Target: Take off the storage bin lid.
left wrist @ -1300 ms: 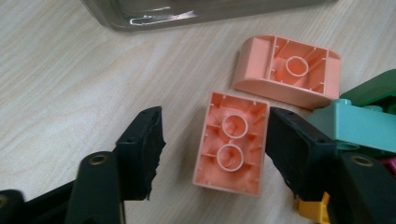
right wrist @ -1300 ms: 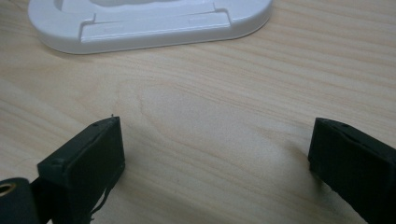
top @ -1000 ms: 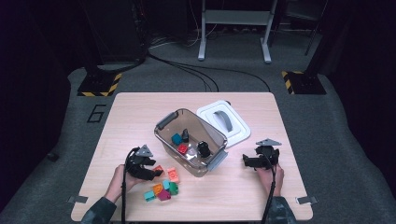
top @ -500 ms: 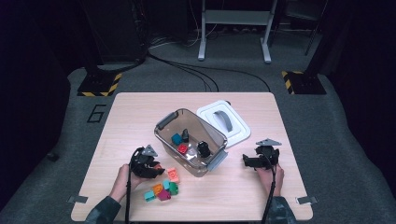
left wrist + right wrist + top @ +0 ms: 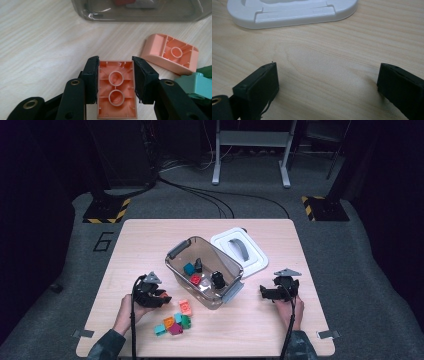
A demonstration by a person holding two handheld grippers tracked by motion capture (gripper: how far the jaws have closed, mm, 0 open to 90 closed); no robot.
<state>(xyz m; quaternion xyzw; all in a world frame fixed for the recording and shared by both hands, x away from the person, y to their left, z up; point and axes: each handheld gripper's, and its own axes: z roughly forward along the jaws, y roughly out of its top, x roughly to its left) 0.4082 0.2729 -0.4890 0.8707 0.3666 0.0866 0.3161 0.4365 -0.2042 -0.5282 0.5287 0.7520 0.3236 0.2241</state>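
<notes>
Our left gripper (image 5: 115,82) has just closed its jaws on the brick (image 5: 116,90), pinching its long sides right above the surface (image 5: 42,42), near the bin (image 5: 205,270). It looks light, stiff and a bit slick, so flat sides are the spot. Right gripper (image 5: 328,85) sits spread wide. Dark room around us.

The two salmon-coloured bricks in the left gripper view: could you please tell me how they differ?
The rectangular brick sits clamped between the left claw's pads, while the curved brick lies free on the table. The rectangular brick has straight sides and two round tubes underneath; the curved brick has one rounded end and a single tube. Both are the same salmon colour and show their hollow undersides.
</notes>
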